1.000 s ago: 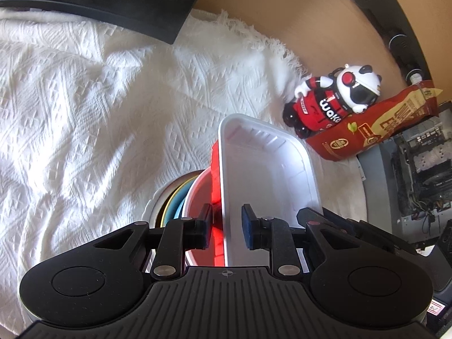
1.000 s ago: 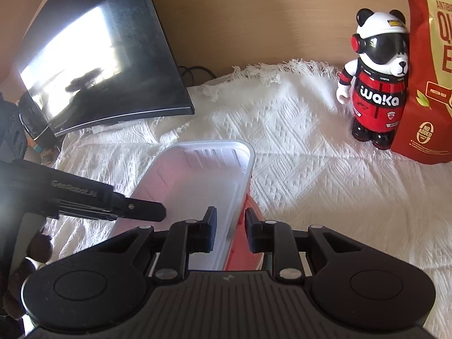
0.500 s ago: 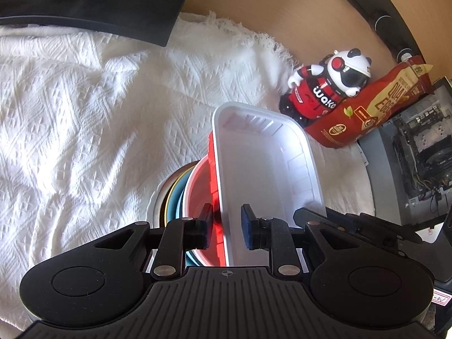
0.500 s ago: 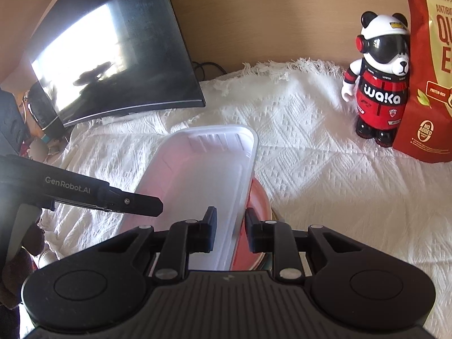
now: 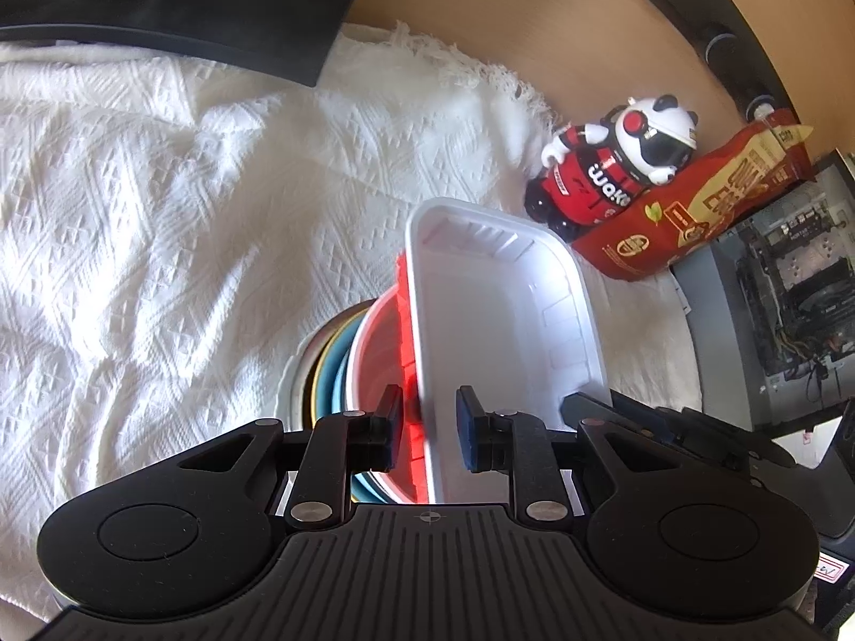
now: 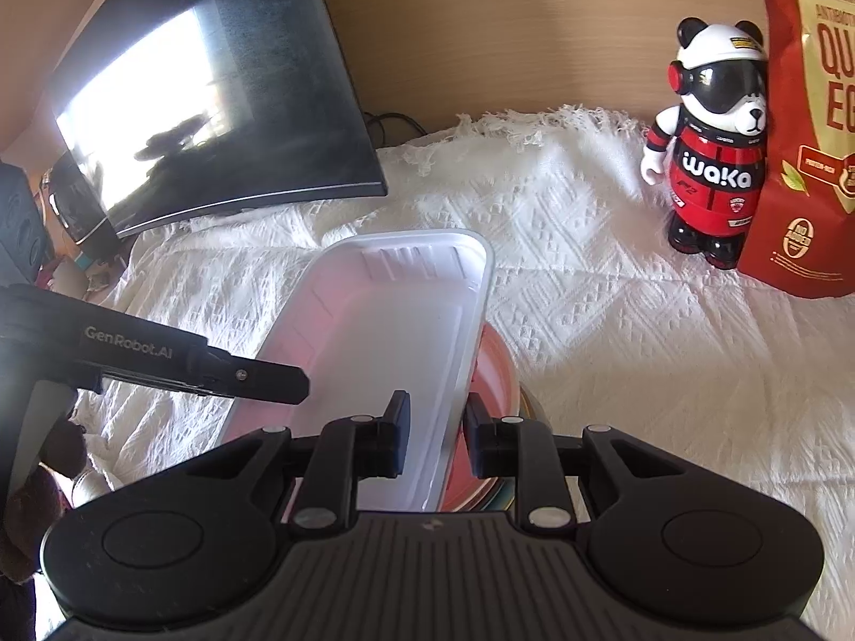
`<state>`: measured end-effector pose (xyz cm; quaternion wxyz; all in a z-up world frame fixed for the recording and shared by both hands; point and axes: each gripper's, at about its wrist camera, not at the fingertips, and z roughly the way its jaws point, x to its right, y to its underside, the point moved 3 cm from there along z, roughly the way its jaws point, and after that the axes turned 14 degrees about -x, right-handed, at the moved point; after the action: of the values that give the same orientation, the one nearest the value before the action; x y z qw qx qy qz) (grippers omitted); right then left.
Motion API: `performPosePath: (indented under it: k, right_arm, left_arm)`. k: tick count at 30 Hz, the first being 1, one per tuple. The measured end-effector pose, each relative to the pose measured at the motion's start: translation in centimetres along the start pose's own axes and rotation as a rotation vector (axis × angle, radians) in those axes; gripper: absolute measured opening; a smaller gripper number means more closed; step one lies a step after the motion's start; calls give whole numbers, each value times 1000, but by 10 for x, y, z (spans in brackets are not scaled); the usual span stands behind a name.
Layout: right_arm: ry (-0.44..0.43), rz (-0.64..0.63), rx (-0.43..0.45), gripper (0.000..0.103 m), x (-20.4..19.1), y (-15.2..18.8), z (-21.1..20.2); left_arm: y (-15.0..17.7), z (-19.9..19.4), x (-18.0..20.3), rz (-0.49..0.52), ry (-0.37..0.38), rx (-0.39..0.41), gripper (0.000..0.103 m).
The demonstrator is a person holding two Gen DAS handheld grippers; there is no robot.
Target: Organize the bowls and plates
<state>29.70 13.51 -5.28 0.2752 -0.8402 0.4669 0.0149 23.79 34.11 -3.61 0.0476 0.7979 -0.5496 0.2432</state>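
A white rectangular plastic tray (image 5: pixel 497 320) with a red underside sits over a stack of round bowls and plates (image 5: pixel 342 352) on the white cloth. My left gripper (image 5: pixel 427 427) is shut on the tray's left rim. My right gripper (image 6: pixel 435 432) is shut on the tray's right rim (image 6: pixel 459 374). The tray (image 6: pixel 385 331) and the red bowl (image 6: pixel 497 368) under it show in the right wrist view, with the left gripper's finger (image 6: pixel 246 374) at the tray's other side.
A panda figure (image 6: pixel 705 144) and a red pouch (image 6: pixel 812 123) stand at the back right. A dark curved monitor (image 6: pixel 214 107) stands at the back left. A white knitted cloth (image 5: pixel 160 213) covers the table. An open computer case (image 5: pixel 791 288) is to the right.
Both grippers have carried the tray a little lower and closer over the bowl stack. The grips are unchanged.
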Motion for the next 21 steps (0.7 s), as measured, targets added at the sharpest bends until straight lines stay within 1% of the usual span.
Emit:
performPosePath:
  k: [4, 6, 8, 10, 12, 14, 15, 16, 17, 19, 21]
  right_arm:
    - [23, 38, 27, 23, 3, 2, -7]
    - [38, 63, 45, 23, 4, 7, -15]
    - [61, 90, 78, 24, 3, 14, -26]
    - [95, 118, 113, 26, 1, 25, -37]
    - [124, 134, 151, 31, -3, 38, -48]
    - [142, 143, 188, 34, -9, 53, -57]
    - [147, 142, 199, 36, -12, 61, -59]
    - [152, 131, 201, 36, -16, 69, -61]
    - [153, 113, 200, 37, -21, 75, -62]
    - [158, 69, 202, 39, -30, 89, -64]
    - [156, 39, 209, 46, -38, 105, -66]
  left_arm:
    - [8, -16, -4, -4, 54, 49, 23]
    - [17, -27, -3, 30, 82, 111, 23]
    - [28, -38, 2, 99, 92, 191, 23]
    - [47, -44, 9, 185, 81, 268, 23]
    - [71, -46, 15, 248, 51, 340, 23]
    - [95, -44, 17, 263, 32, 378, 19]
    - [107, -42, 17, 257, 42, 389, 15]
    - [118, -40, 17, 250, 50, 404, 15]
    - [129, -38, 18, 250, 29, 420, 15]
    - [150, -36, 26, 273, -84, 465, 15]
    - [174, -38, 38, 289, -183, 522, 15]
